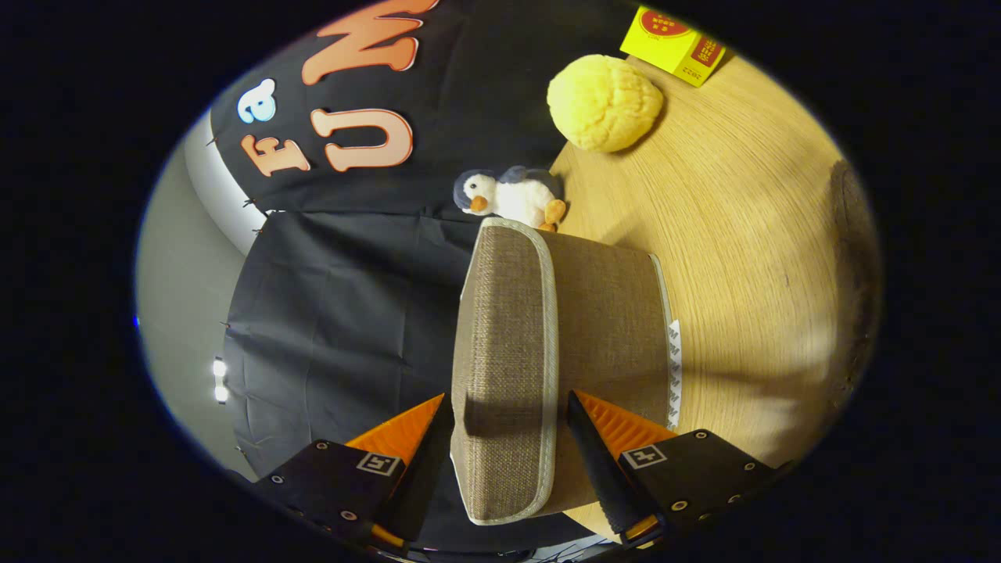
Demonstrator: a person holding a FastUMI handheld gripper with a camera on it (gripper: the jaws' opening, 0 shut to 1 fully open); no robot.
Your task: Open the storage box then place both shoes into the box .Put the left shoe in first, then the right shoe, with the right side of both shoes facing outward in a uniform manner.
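A storage box (610,313) of coarse, woven brown fabric is seen on a wooden table (751,234), and its lid (508,367) is lifted up. The lid is a flat, rounded-corner panel of the same burlap-like cloth, edged all round with a pale grey binding. The box body behind it is covered in the same brown weave, and a strip of white, zigzag-cut hook tape (675,367) is seen along its edge just beside the table surface.

The claw (508,410) is spread moderately wide, with the lid standing between its two fingers. The right finger (598,461) lies against the bound edge of the lid; the left finger (426,461) sits just beside the lid's other face, and whether it presses on the cloth cannot be told. Each finger is wedge-shaped, ribbed on its outer face, and carried on a block bearing a small square marker.

The table is of light wood with a fine, straight grain. Beyond the box, at the table's edge, a small plush penguin (512,195) with soft white and grey fur is lying. Farther off, a round, lumpy yellow sponge-like ball (604,102) rests on the wood, and a yellow cardboard carton (672,43) is set beyond it. A black cloth wall (344,297) hangs to the left.
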